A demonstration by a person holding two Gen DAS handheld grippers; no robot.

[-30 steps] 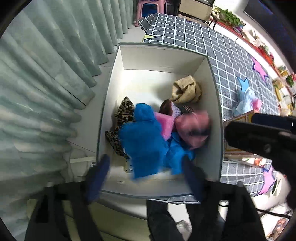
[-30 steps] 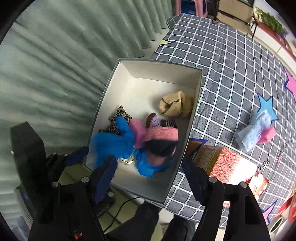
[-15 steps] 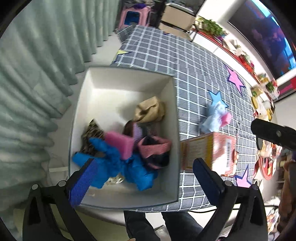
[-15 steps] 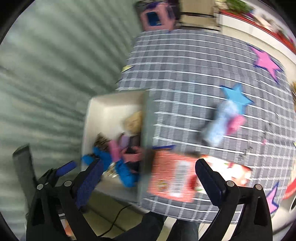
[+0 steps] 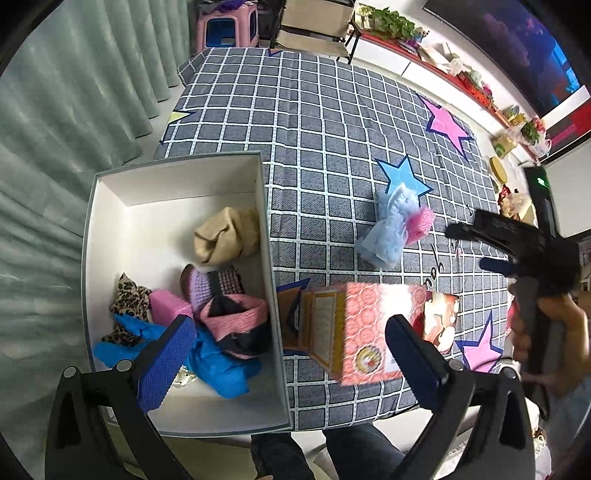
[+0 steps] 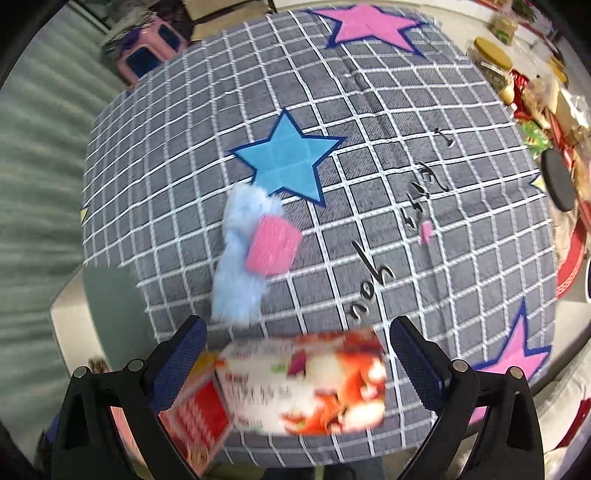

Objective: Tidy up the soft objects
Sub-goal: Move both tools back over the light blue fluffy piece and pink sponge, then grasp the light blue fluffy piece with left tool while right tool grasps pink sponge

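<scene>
A white box [image 5: 110, 206] at the table's left edge holds several soft items: a tan one [image 5: 225, 236], a purple knit one [image 5: 207, 284], a pink-and-black one [image 5: 240, 325], a blue one [image 5: 218, 365], a leopard-print one [image 5: 129, 299] and a pink block [image 5: 168, 306]. A light-blue fluffy item with a pink end [image 5: 393, 229] lies on the checked cloth, also in the right wrist view [image 6: 243, 254]. My left gripper [image 5: 291, 362] is open and empty above the box's near right corner. My right gripper [image 6: 299, 365] is open and empty above the table; it shows at far right [image 5: 517, 243].
A red-and-orange carton [image 5: 354, 332] lies on the checked cloth [image 5: 314, 122] next to the box, under my right gripper [image 6: 306, 387]. Curtains [image 5: 55, 110] hang at left. Jars and clutter [image 6: 517, 55] line the table's far right edge. A pink stool [image 5: 225, 26] stands beyond.
Both grippers have swung right, away from the box and over the cloth. The blue item and the pink-and-black item now lie still in the box. The right view now faces the light-blue fluffy item.
</scene>
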